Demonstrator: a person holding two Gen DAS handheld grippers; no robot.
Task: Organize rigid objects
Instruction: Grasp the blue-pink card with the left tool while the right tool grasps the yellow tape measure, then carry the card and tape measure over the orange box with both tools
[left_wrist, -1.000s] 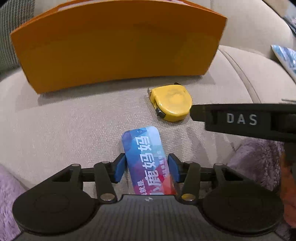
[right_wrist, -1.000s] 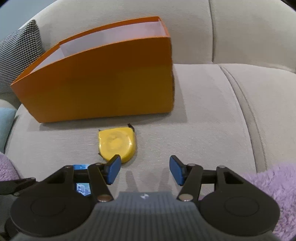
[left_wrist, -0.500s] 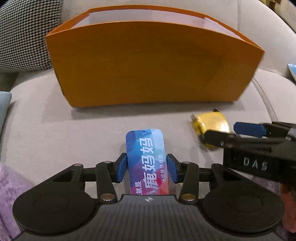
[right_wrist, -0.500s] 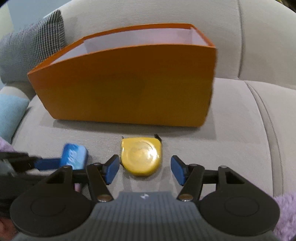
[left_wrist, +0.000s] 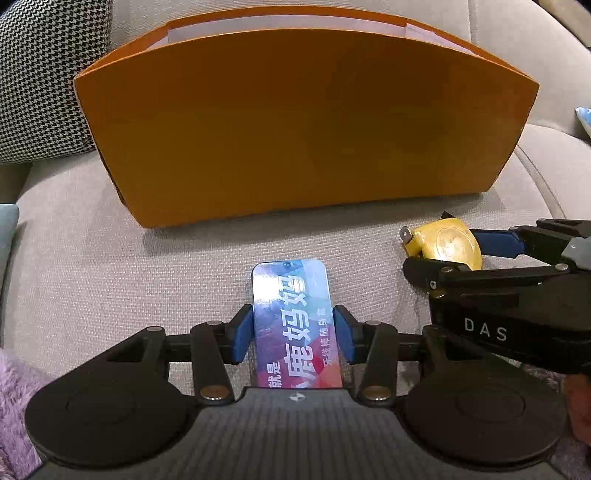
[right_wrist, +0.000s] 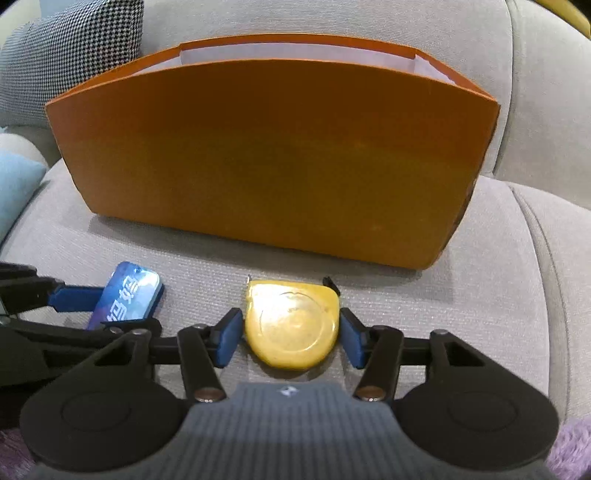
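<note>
Both grippers down on the sofa seat, each with one item between its pads, orange box behind.

Left gripper (left_wrist: 293, 338) clamps the blue tin (left_wrist: 295, 328), lying flat on the sofa cushion (left_wrist: 147, 266). Right gripper (right_wrist: 291, 336) has just been closing; its pads sit against both sides of the yellow tape measure (right_wrist: 293, 325), just in front of the orange box (right_wrist: 273, 155).

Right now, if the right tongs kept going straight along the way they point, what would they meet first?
The yellow tape measure already sits between the right tongs, so they would press it into the sofa cushion. The orange box stands beyond it; whether they would reach it is unclear.
</note>
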